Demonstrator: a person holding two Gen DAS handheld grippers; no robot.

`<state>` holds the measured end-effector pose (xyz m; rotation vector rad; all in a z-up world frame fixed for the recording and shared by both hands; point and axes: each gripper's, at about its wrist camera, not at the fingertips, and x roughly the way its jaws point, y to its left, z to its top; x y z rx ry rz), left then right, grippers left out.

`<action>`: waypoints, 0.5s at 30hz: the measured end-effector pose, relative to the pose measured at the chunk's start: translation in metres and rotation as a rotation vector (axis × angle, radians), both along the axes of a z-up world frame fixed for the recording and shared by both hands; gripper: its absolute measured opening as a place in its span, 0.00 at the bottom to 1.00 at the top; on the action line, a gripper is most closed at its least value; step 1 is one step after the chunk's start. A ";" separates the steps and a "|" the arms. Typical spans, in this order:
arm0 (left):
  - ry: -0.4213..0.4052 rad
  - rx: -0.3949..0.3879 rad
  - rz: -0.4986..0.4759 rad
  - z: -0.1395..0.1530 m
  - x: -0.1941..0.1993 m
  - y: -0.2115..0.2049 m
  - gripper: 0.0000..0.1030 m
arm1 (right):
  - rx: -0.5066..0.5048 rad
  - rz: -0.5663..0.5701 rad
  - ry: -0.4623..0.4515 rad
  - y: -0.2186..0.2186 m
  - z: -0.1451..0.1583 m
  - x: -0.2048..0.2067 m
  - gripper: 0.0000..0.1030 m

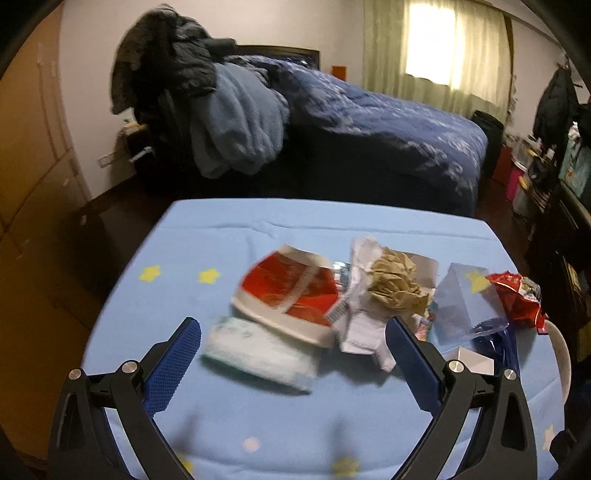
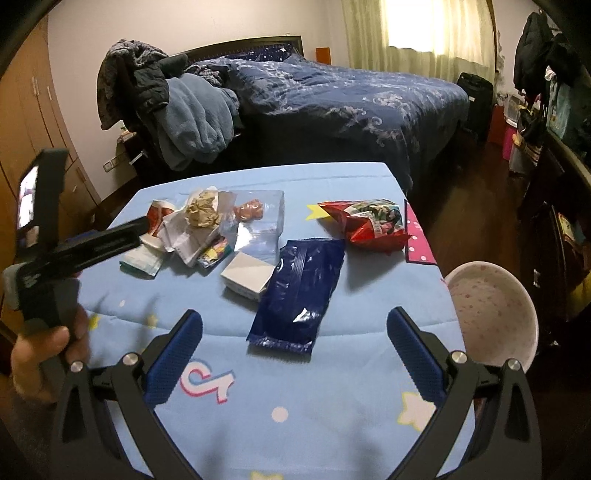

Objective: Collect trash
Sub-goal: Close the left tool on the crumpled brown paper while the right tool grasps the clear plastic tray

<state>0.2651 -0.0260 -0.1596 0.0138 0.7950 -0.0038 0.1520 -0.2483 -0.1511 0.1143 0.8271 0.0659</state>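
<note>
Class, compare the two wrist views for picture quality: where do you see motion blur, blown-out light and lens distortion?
Left wrist view: the red-and-white wrapper and tissue pack are smeared by motion blur. Right wrist view: sharper, the dark blue packet shows a small glare spot. Both views: the curtained window is blown out, and fisheye bends the table edge.

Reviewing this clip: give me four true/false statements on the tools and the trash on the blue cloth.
1. The left tool is shut on a wrapper. False: its jaws are open and hold nothing.
2. The dark blue foil pouch lies flat on the light blue star-print cloth. True.
3. The red crumpled snack bag sits inside the white pink-dotted bin. False: it lies on the cloth.
4. The right tool is open. True.
</note>
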 end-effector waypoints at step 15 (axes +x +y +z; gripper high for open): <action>-0.054 0.042 0.014 -0.002 0.019 -0.040 0.94 | 0.039 -0.030 0.011 -0.021 -0.010 0.007 0.97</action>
